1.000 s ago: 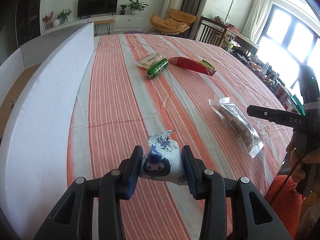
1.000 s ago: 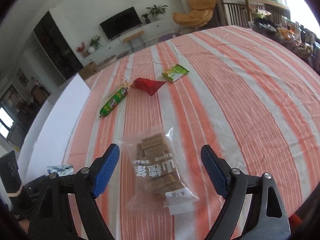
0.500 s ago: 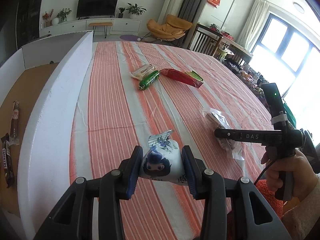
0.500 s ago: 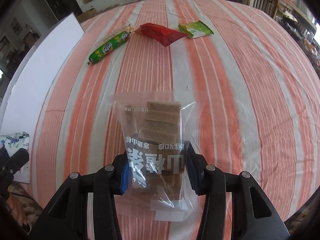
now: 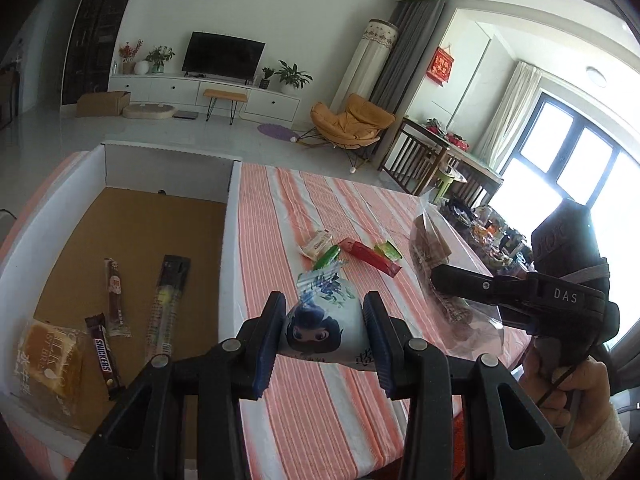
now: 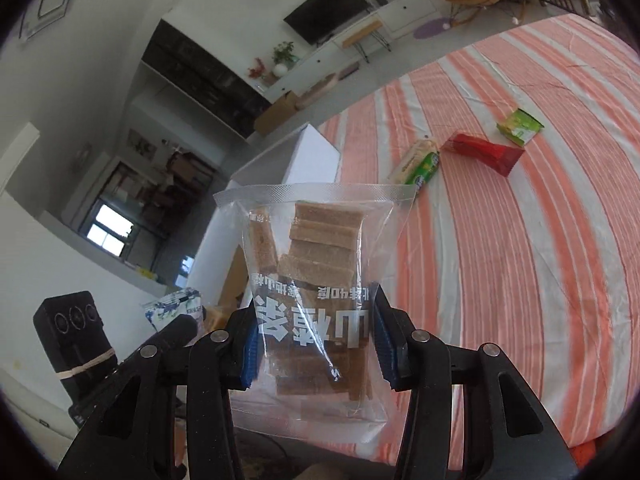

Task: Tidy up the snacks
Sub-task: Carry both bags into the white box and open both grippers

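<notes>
Left tongs (image 5: 325,334) pinch a white cartoon-face snack packet (image 5: 326,330) above the striped counter (image 5: 316,412); right tongs (image 6: 314,346) clamp a clear bag of brown bars (image 6: 316,276), lifted beside them.

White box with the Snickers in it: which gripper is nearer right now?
Left. The left gripper, holding the cartoon snack pack, sits beside the white box; the right gripper, with the clear bag, is farther right.

Bright daylight from the overexposed window (image 5: 576,176) at right; strong fisheye curvature and dark vignetted corners.
</notes>
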Tool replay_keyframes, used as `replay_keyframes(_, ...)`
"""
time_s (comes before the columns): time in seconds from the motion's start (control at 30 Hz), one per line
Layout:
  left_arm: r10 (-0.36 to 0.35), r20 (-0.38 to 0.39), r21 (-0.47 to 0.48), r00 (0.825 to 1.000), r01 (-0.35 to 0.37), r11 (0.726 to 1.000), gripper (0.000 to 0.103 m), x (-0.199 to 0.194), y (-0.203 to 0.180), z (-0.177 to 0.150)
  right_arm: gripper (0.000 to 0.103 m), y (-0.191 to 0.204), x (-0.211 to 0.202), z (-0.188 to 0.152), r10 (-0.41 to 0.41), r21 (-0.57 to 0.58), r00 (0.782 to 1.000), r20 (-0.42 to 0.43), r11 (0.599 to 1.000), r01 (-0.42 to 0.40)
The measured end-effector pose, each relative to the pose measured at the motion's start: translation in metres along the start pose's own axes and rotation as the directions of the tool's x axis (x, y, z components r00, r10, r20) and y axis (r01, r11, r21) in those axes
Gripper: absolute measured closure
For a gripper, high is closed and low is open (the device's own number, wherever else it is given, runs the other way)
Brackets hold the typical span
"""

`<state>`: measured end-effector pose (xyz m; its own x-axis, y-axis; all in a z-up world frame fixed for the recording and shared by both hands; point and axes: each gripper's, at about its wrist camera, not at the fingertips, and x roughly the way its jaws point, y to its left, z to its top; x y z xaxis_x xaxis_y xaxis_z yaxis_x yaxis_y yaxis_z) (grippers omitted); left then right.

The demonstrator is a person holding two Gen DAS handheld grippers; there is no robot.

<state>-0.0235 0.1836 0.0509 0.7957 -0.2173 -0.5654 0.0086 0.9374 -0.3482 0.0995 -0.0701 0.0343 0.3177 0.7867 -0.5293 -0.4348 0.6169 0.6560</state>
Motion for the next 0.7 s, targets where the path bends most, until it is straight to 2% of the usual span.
replay_keyframes(0.1, 0.16, 0.029, -0.036, 0.987, -0.159, 0.987, 0.063, -0.02, 0.05, 0.009, 0.054, 0.063, 0.038, 0.009, 0.076, -0.099, 0.996, -0.051, 0.992, -0.081)
replay_keyframes(0.17, 0.275, 0.016, -0.097, 0.961, -0.272, 0.957, 0.06, -0.027, 0.087, 0.009, 0.052, 0.096, 0.069, 0.008, 0.099, -0.141, 0.991, -0.088, 0.984, -0.111)
replay_keyframes(0.2, 0.341, 0.009, -0.128, 0.94, -0.337, 0.933, 0.055, -0.029, 0.106, 0.006, 0.048, 0.111, 0.085, 0.003, 0.098, -0.162, 0.99, -0.104, 0.98, -0.114)
replay_keyframes(0.23, 0.397, -0.001, -0.156, 0.918, -0.392, 0.907, 0.034, -0.029, 0.123, 0.003, 0.036, 0.123, 0.103, -0.001, 0.084, -0.178, 0.989, -0.119, 0.979, -0.104)
replay_keyframes(0.27, 0.442, -0.01, -0.188, 0.897, -0.436, 0.88, 0.013, -0.031, 0.139, -0.001, 0.029, 0.132, 0.118, -0.005, 0.054, -0.193, 0.99, -0.129, 0.978, -0.078)
replay_keyframes(0.3, 0.473, -0.004, -0.216, 0.881, -0.463, 0.86, 0.01, -0.033, 0.151, -0.005, 0.028, 0.139, 0.13, -0.009, 0.03, -0.211, 0.989, -0.144, 0.976, -0.06)
replay_keyframes(0.4, 0.541, -0.001, -0.231, 0.841, -0.527, 0.818, 0.01, -0.033, 0.175, -0.018, 0.03, 0.142, 0.139, -0.018, 0.0, -0.271, 0.989, -0.149, 0.962, -0.04)
replay_keyframes(0.47, 0.56, 0.008, -0.187, 0.828, -0.549, 0.815, 0.01, -0.028, 0.181, -0.019, 0.029, 0.126, 0.133, -0.021, -0.061, -0.302, 0.994, -0.094, 0.953, 0.03)
replay_keyframes(0.53, 0.57, 0.046, -0.124, 0.82, -0.562, 0.818, 0.01, -0.021, 0.183, -0.017, 0.028, 0.098, 0.125, -0.024, -0.159, -0.326, 0.986, -0.043, 0.935, 0.137)
replay_keyframes(0.57, 0.576, 0.069, -0.091, 0.814, -0.57, 0.816, 0.01, -0.017, 0.184, -0.015, 0.028, 0.079, 0.121, -0.026, -0.228, -0.338, 0.974, -0.014, 0.917, 0.21)
replay_keyframes(0.63, 0.585, 0.104, -0.024, 0.805, -0.586, 0.81, 0.01, -0.006, 0.185, -0.014, 0.028, 0.037, 0.113, -0.034, -0.378, -0.358, 0.924, 0.053, 0.857, 0.371)
replay_keyframes(0.67, 0.584, 0.099, 0.006, 0.806, -0.587, 0.809, 0.01, 0.001, 0.184, -0.015, 0.028, 0.014, 0.109, -0.039, -0.459, -0.358, 0.884, 0.084, 0.814, 0.457)
replay_keyframes(0.7, 0.579, 0.081, 0.027, 0.811, -0.582, 0.812, 0.01, 0.007, 0.185, -0.018, 0.028, -0.013, 0.104, -0.043, -0.541, -0.348, 0.834, 0.108, 0.766, 0.541)
